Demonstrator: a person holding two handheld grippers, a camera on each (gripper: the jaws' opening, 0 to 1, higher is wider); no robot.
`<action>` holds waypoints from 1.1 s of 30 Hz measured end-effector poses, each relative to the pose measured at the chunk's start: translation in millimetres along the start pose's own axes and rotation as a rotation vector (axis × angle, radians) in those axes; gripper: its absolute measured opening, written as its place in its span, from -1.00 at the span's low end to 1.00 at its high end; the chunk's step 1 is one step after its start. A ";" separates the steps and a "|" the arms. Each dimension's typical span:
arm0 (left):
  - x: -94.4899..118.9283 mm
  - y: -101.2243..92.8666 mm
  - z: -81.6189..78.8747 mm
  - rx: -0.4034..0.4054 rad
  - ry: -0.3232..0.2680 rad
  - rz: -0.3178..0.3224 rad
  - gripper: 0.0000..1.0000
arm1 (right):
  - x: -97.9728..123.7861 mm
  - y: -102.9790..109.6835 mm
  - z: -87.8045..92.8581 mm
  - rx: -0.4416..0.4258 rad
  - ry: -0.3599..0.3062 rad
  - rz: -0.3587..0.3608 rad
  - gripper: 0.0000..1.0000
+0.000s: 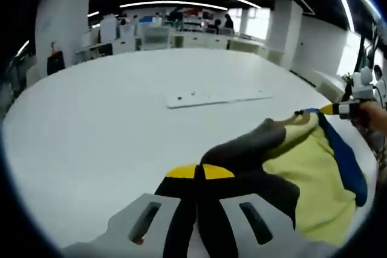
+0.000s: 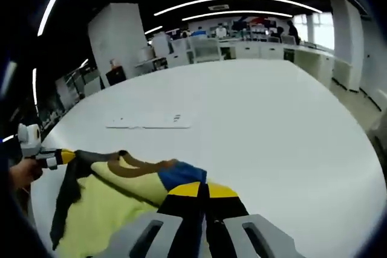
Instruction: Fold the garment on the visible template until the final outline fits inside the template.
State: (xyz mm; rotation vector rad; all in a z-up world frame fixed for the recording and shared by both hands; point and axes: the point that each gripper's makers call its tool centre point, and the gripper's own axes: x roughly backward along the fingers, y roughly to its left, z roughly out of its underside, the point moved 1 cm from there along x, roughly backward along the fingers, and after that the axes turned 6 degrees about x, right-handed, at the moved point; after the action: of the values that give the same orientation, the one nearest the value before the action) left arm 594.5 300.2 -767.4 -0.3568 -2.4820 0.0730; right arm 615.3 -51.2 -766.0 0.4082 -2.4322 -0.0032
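Item: my left gripper (image 1: 199, 172), yellow-tipped jaws together, clamped on the garment (image 1: 302, 179) at its dark edge. Item: my right gripper (image 2: 201, 190), jaws likewise pinched on the garment's blue trim. The garment, yellow with dark and blue parts, hangs stretched between both above the white table (image 1: 109, 125). Beyond it lies a flat white template (image 2: 149, 121); its small dark marks are unreadable. Far back: office desks (image 2: 205, 49), ceiling lights.
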 end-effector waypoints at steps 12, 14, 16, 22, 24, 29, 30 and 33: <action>16.7 14.3 -6.2 0.010 -0.026 -0.055 -0.34 | 11.0 9.8 0.7 0.081 0.022 -0.048 -0.52; 21.8 10.1 -10.0 0.043 -0.051 -0.035 -0.21 | 15.1 14.5 1.7 0.087 0.031 -0.077 -0.31; 26.1 7.3 -12.0 0.059 -0.065 -0.023 -0.13 | 20.8 21.2 3.9 0.087 0.046 -0.116 -0.13; 41.6 -5.3 -14.5 0.049 -0.090 0.018 0.13 | 42.4 41.0 7.9 0.153 0.076 -0.203 0.30; 48.8 -10.4 -15.3 0.040 -0.100 0.036 0.21 | 54.2 52.5 8.3 0.196 0.077 -0.245 0.38; 68.6 -22.2 -12.4 0.008 -0.108 0.072 0.38 | 76.8 71.9 10.4 0.247 0.069 -0.304 0.50; 72.2 -24.1 -11.7 0.003 -0.110 0.078 0.41 | 83.0 77.0 11.6 0.266 0.068 -0.317 0.51; 84.1 -30.0 -7.3 -0.020 -0.108 0.091 0.47 | 97.9 88.6 16.6 0.301 0.070 -0.350 0.51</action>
State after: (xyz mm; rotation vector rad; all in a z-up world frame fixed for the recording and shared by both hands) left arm 527.0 294.0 -708.9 -0.4868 -2.5740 0.1072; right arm 507.8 2.9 -709.2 0.9485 -2.2657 0.2230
